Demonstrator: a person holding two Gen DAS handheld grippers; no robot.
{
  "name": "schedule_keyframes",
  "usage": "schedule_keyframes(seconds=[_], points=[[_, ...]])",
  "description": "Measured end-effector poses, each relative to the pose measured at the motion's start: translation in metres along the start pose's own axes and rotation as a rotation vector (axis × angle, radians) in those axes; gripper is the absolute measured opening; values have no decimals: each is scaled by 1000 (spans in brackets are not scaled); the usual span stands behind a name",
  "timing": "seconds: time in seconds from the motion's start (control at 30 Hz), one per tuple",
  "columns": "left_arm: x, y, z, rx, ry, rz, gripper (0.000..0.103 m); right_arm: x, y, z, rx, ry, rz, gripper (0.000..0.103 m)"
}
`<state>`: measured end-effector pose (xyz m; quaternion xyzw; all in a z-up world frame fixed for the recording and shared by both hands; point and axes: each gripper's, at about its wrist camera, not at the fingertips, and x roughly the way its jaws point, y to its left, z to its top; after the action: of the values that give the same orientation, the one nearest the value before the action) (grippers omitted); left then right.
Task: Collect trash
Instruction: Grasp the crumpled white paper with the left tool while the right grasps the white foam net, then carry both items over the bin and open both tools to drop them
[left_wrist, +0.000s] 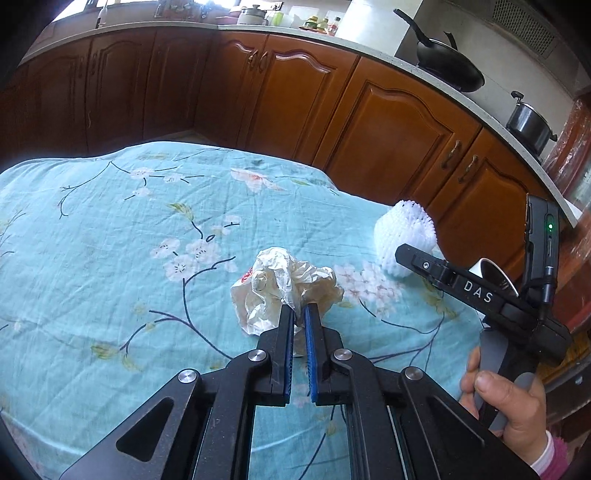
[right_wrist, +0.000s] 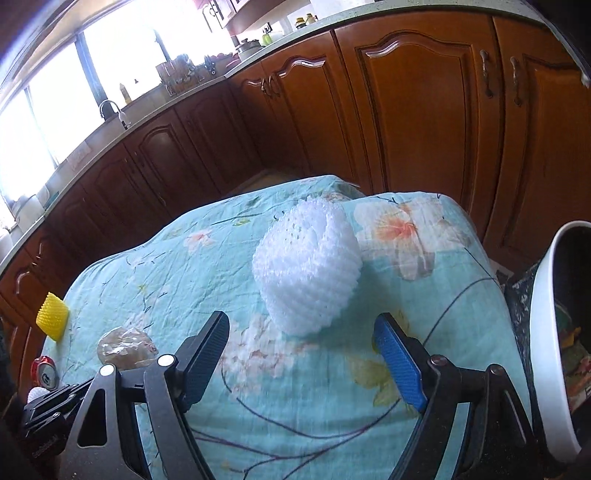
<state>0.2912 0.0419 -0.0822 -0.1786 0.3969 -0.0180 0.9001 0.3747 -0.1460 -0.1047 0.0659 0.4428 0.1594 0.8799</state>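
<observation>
A crumpled clear plastic bag (left_wrist: 280, 284) lies on the teal floral cloth (left_wrist: 110, 240). My left gripper (left_wrist: 299, 314) is shut on its near edge, with film pinched between the blue pads. A white foam fruit net (right_wrist: 306, 266) stands near the cloth's far right corner. My right gripper (right_wrist: 301, 325) is open just short of it, one finger on each side and neither touching. The same net (left_wrist: 404, 236) shows in the left wrist view, behind the right gripper's body. A white-rimmed bin (right_wrist: 546, 332) stands off the table's right edge.
At the left of the right wrist view sit a yellow foam net (right_wrist: 53, 320), a red can (right_wrist: 45, 373) and the plastic bag (right_wrist: 123, 349). Brown kitchen cabinets (left_wrist: 388, 122) run behind the table. A person's hand (left_wrist: 509, 406) holds the right gripper's handle.
</observation>
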Motion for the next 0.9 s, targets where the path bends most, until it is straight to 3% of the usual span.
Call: schedule_keyframes(seconds=[0.07,0.13,0.2,0.63,0.9], points=[[7,1,1,-1,6,-1,5,9,-1,5,1,9,-17,69],[11,1,2,1,5,-1,5,13,-2,6,11,22,-22,40],[12,-1,2,7,3,-1,5,8,-3,5,13,10,-25,25],[-7,-13,-2,47,0,-50,5,-68,1,-47,32,13,117,21],[-21,-44,-26,109,26,-101,5,-102,-13,-77,50,-9,94,21]])
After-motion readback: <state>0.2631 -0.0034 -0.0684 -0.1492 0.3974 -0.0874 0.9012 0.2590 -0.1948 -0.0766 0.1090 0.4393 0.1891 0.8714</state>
